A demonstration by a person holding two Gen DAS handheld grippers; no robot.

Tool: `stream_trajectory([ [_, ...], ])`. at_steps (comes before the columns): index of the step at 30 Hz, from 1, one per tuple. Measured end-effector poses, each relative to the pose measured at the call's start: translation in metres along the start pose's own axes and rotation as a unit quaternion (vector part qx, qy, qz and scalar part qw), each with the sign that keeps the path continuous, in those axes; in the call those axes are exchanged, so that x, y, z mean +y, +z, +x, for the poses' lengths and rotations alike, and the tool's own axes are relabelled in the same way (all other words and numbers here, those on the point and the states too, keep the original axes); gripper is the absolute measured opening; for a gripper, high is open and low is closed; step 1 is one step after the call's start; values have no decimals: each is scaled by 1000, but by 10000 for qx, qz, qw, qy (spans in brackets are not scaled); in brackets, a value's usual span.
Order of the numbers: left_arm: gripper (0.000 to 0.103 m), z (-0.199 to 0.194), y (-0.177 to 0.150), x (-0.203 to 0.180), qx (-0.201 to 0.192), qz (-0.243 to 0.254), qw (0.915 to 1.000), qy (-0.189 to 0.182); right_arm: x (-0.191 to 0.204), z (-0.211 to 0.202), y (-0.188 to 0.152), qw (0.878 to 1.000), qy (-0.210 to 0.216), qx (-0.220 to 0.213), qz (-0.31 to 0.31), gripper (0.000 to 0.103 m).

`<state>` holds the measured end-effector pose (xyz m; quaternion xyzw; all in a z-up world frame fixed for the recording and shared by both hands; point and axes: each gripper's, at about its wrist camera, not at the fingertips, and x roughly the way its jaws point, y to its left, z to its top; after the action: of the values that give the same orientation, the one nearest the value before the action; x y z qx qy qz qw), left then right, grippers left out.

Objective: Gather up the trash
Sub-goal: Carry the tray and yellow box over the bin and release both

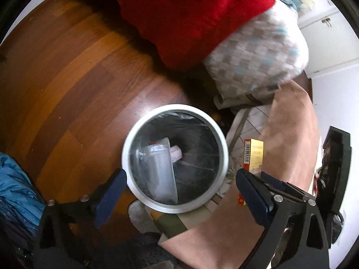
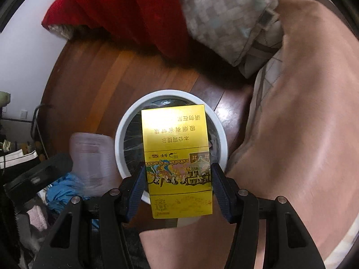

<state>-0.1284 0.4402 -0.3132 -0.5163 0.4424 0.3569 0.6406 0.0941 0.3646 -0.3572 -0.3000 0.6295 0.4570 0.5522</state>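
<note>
Above the bin, the right gripper clamps a yellow box by its two long side edges, near the box's lower end. The box's long axis runs forward along the fingers, far end out over the bin mouth, print inverted. The left gripper hangs empty over the bin, jaws spread wide, a clear container visible below it in the black liner.

Risks, as judged:
- The near end appears to overhang the rim; release here could tip the box onto the floor.
- The glossy faces could slip in a light grip.
- The pink sheet lies just beside the bin and could catch the box.
</note>
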Motion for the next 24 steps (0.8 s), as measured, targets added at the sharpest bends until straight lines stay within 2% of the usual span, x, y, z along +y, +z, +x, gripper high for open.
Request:
stream_trajectory([
  [1, 99, 1, 1, 4, -15, -42, 10000, 87, 1, 6, 3, 10000, 45, 81, -20, 60],
  [4, 100, -4, 0, 15, -170, -55, 9993, 336, 5, 12, 5, 9999, 54, 87, -98, 90],
  [7, 100, -10, -5, 22, -426, 19, 9966, 700, 10, 16, 8, 9997, 2, 25, -229, 95],
  [9, 100, -12, -9, 25, -554, 38, 9944, 900, 14, 13, 6, 9996, -48, -15, -274, 103],
  [15, 99, -22, -28, 24, -753, 247, 9869, 1405, 21, -6, -5, 9975, -440, -158, -528, 103],
  [19, 99, -30, -40, 19, -813, 392, 9846, 1500, 22, -23, -20, 9934, -831, -259, -747, 103],
  [24, 99, -39, -53, 8, -914, 499, 9826, 1536, 13, -40, -37, 9938, -828, -341, -665, 103],
])
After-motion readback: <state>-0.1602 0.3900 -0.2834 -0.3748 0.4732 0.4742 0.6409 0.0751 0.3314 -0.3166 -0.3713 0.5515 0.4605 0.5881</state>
